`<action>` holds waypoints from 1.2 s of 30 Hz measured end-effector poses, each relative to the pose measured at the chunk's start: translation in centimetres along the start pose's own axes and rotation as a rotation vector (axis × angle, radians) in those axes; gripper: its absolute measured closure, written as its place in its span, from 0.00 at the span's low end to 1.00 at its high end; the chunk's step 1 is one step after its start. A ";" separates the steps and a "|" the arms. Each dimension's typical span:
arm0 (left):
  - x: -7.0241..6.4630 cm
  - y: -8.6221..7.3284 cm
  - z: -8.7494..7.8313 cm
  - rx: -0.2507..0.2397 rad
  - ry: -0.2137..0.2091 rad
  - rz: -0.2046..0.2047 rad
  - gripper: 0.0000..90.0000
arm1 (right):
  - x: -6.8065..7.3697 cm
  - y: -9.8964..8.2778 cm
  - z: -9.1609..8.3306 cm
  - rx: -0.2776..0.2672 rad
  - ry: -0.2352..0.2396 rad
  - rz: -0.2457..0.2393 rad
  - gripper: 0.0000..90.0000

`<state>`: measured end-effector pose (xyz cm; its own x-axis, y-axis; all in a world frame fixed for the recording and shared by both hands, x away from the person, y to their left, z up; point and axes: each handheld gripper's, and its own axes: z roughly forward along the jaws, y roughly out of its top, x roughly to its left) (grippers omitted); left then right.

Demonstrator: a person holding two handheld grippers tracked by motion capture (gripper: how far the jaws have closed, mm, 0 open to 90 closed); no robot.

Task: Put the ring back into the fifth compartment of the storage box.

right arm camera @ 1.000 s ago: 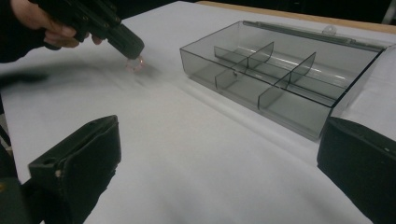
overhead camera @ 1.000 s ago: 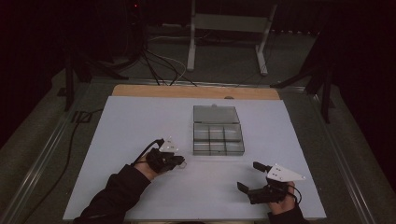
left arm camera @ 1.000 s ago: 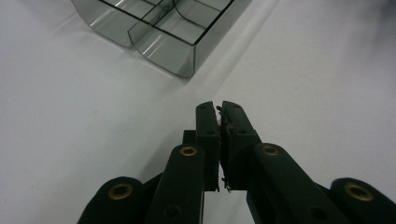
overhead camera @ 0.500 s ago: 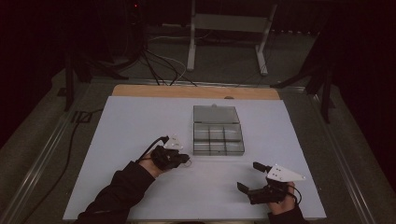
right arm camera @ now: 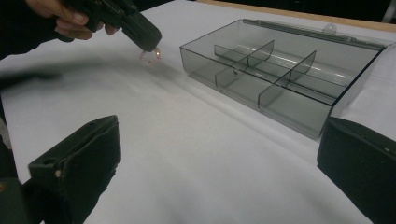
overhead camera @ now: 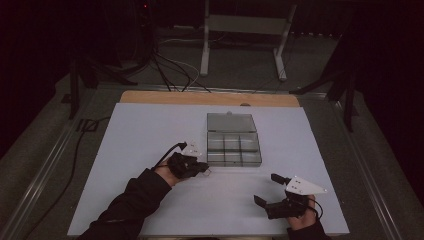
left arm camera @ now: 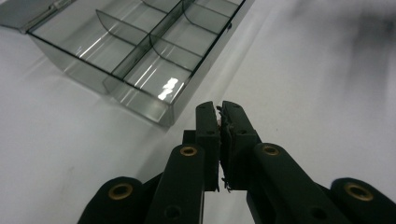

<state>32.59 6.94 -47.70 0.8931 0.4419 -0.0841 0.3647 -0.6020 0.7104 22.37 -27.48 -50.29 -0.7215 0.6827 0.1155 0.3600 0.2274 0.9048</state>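
Note:
My left gripper [overhead camera: 202, 167] hovers just left of the front left corner of a smoky clear compartment box [overhead camera: 235, 161]. Its jaws are shut on a small clear ring-shaped piece [right arm camera: 150, 56], which hangs from the tips of the left gripper [right arm camera: 148, 45] above the white sheet. In the left gripper view, the closed jaws of the left gripper [left arm camera: 220, 109] pinch a pale sliver of the piece [left arm camera: 218, 120], with the box [left arm camera: 140, 100] just ahead. My right gripper [overhead camera: 266, 188] rests open near the front right. The right gripper [right arm camera: 219, 128] has nothing between its jaws.
The box [right arm camera: 261, 109] has several empty compartments, and its lid [overhead camera: 230, 121] lies open behind it. A white sheet [overhead camera: 150, 130] covers the table, with a wooden edge [overhead camera: 200, 98] at the back. A black cable [overhead camera: 75, 165] runs along the left side.
My left hand has edged slightly right, toward the box's front left corner, with the piece still in its jaws. The right hand has not moved.

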 end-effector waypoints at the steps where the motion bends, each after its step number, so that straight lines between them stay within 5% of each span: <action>1: 0.0 0.2 0.0 -0.005 -0.003 0.001 0.98 | 0.0 0.0 0.0 -0.003 -0.002 -0.001 0.00; 36: 1.1 5.0 1.5 -0.073 -0.021 -0.005 0.98 | 0.3 0.1 -0.2 -0.021 0.010 -0.010 0.00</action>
<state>35.75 3.40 -45.34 0.8970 0.4301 -0.1021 0.3499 -0.5494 0.7588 22.10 -27.43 -50.06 -0.7308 0.6737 0.1100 0.3403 0.2198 0.9142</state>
